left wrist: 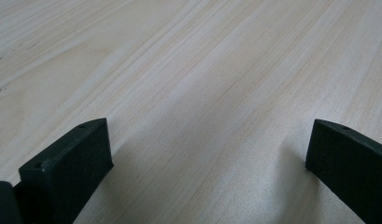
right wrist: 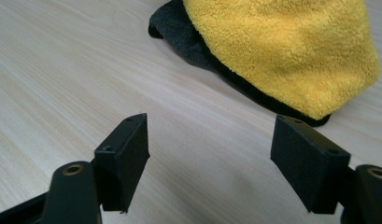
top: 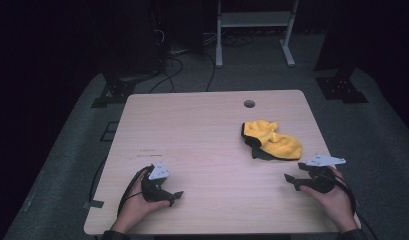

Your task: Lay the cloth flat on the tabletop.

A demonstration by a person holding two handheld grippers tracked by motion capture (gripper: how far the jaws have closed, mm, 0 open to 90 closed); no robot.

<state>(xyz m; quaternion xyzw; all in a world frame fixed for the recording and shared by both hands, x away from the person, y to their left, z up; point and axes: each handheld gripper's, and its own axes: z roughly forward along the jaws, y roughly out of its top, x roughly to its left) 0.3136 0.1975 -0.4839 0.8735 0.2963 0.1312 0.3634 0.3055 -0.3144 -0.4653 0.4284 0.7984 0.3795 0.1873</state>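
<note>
On the left, well away from the yellow cloth (top: 272, 140), the left claw (top: 175, 196) rests low on the wooden surface (top: 202, 130). Its jaws stand wide apart, and there is nothing but bare wood between them. A hand (top: 137, 202) holds it near the front edge.

Toward the right sits the cloth. It is fluffy and yellow, with a dark gray side peeking out under it. It lies in a bunched-up heap, not flat. A small round hole (top: 249, 103) in the surface is just behind the cloth.

On the right, the right claw (top: 291, 181) is near the cloth, on its front side. Its jaws are wide too, and they hold nothing. In the right gripper view, the cloth (right wrist: 282, 51) lies just past the jaw tips, not touching them.

What could go wrong? The cloth is soft and piled up, so the right claw may pinch only the top fluff and it could slip out. If the claw comes in too low, the jaws may bump the surface and push the cloth away. The cloth is not far from the right edge, so a hard push could slide it off. The left claw is far off, so it cannot help hold the cloth yet.
</note>
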